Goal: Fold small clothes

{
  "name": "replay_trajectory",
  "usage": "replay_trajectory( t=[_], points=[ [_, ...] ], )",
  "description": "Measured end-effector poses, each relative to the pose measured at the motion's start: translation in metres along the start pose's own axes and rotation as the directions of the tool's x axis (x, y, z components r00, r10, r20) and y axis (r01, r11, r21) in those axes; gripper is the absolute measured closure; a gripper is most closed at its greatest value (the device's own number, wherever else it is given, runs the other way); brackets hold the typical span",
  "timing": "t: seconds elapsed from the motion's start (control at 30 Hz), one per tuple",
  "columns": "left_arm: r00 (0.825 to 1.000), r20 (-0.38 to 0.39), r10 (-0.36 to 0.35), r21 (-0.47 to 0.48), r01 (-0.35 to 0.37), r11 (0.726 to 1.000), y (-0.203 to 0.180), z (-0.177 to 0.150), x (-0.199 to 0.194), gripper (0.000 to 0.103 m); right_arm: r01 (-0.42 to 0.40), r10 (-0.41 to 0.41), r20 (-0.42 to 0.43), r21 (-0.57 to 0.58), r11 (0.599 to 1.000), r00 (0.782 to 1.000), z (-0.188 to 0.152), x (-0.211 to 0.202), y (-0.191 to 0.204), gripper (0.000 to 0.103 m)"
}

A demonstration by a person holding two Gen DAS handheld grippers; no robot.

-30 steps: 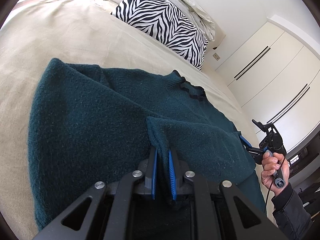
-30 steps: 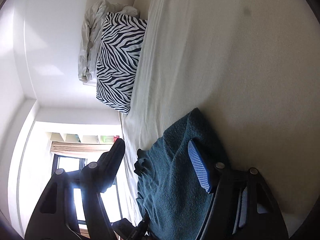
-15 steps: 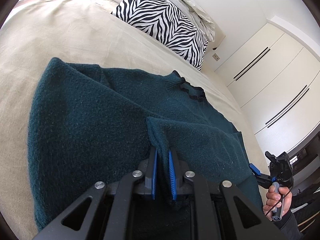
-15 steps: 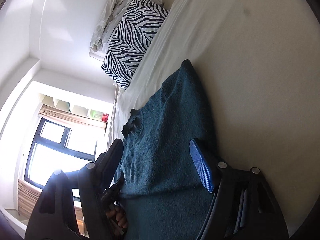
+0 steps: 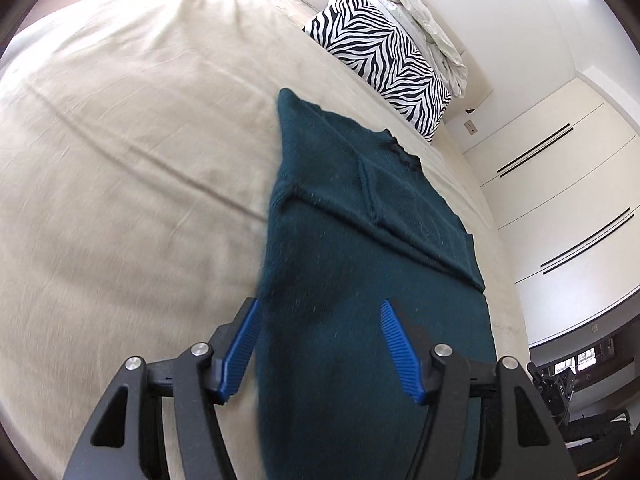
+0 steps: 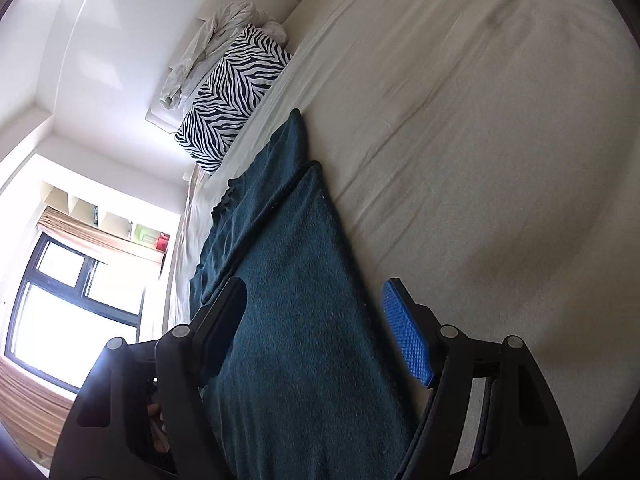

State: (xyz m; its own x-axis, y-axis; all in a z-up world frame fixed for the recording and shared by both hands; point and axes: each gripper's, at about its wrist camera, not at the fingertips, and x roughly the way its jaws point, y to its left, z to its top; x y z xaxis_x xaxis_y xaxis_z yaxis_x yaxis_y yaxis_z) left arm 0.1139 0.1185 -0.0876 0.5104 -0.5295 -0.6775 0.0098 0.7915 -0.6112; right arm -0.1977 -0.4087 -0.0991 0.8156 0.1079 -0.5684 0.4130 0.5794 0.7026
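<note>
On the beige bed (image 5: 120, 152), a dark teal knitted sweater (image 5: 360, 272) is lying as a long narrow strip, its sides already folded inward, its collar pointing toward the zebra-print pillow (image 5: 384, 68) at the headboard. It is looking soft, thick and limp, probably light but inclined to sag and slide open if lifted by one layer only. A sound hold would likely be at the near hem, one corner for each hand, pinching through all the layers together so the side folds are not spilling out.

Both hands are hovering low over that near end, aimed along the strip toward the collar. The left tongs (image 5: 320, 344) are standing wide, blue pads straddling the cloth and gripping nothing; motion blur is softening the fabric's left edge here. The right tongs (image 6: 316, 332) are likewise spread wide, rolled sideways so that the bed is running up the frame, with the sweater passing between their fingers untouched.
</note>
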Motion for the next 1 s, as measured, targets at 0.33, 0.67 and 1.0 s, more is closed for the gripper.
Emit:
replay_trajectory(
  t=[0.33,0.67,1.0],
  points=[
    [0.997,-0.078,-0.006,0.015,0.007,1.0,0.013,-0.095,-0.054,0.039,0.028,-0.029,-0.024,-0.03,0.999,0.999,-0.049,-0.023,0.004,0.033],
    [0.98,-0.198,-0.015,0.033,0.022,0.999,0.011,-0.135,-0.058,0.05,0.084,-0.088,-0.049,-0.078,0.993,0.995,-0.072,-0.051,0.004,0.033],
    [0.971,-0.237,-0.017,-0.009,0.016,1.0,0.023,-0.137,-0.058,0.078,0.163,-0.169,-0.119,-0.06,0.985,0.978,-0.076,-0.075,-0.017,0.034]
  ],
)
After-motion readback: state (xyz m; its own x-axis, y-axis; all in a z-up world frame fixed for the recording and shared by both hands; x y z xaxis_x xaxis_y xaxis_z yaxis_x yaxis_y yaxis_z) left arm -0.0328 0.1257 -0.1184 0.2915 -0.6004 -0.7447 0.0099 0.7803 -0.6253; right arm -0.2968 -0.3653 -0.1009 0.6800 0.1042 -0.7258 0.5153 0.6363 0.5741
